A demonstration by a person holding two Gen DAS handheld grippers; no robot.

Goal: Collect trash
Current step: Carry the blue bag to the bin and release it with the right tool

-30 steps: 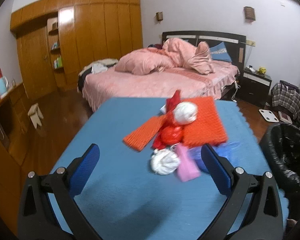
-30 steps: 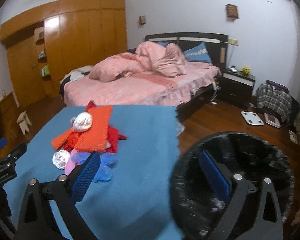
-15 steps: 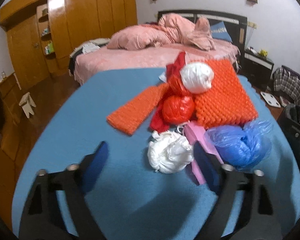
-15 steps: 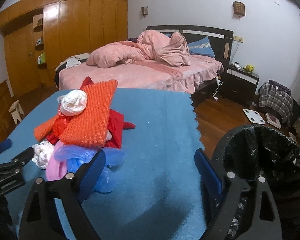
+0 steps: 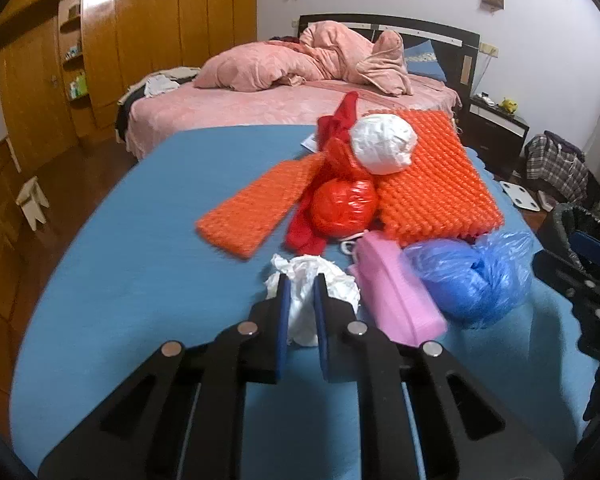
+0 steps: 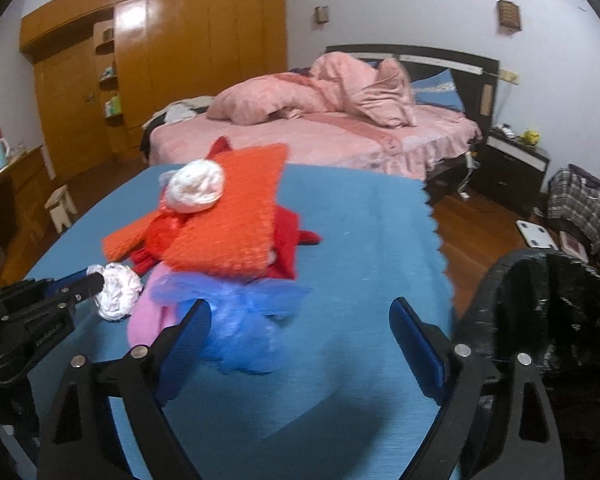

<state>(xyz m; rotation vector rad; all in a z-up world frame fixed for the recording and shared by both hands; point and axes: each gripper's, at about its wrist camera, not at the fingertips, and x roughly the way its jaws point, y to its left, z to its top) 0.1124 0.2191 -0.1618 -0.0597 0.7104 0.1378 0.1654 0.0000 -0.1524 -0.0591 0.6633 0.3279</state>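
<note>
A heap of trash lies on the blue table cover [image 5: 140,280]: a crumpled white wad [image 5: 336,276], a blue plastic bag [image 5: 472,276], a pink flat piece [image 5: 392,296], a red bag ball [image 5: 344,208], a white ball [image 5: 384,144] and orange knitted mats [image 5: 432,184]. My left gripper [image 5: 301,286] has its jaws closing, and its pads pinch the white wad [image 6: 118,292]. My right gripper [image 6: 300,312] stands open low over the cover. The blue bag [image 6: 240,320] lies just ahead of it, by its left finger.
A black-lined trash bin [image 6: 540,300] stands on the floor off the table's right edge. Behind the table is a pink bed [image 5: 284,100], with a dark nightstand [image 5: 496,128] and a white scale [image 6: 536,236] to the right. A wooden wardrobe [image 5: 160,32] and a small stool [image 5: 32,200] are at left.
My left gripper came down and forward onto the white wad and its jaws went from wide open to pinching it. My right gripper swung left from over the bin toward the blue bag.
</note>
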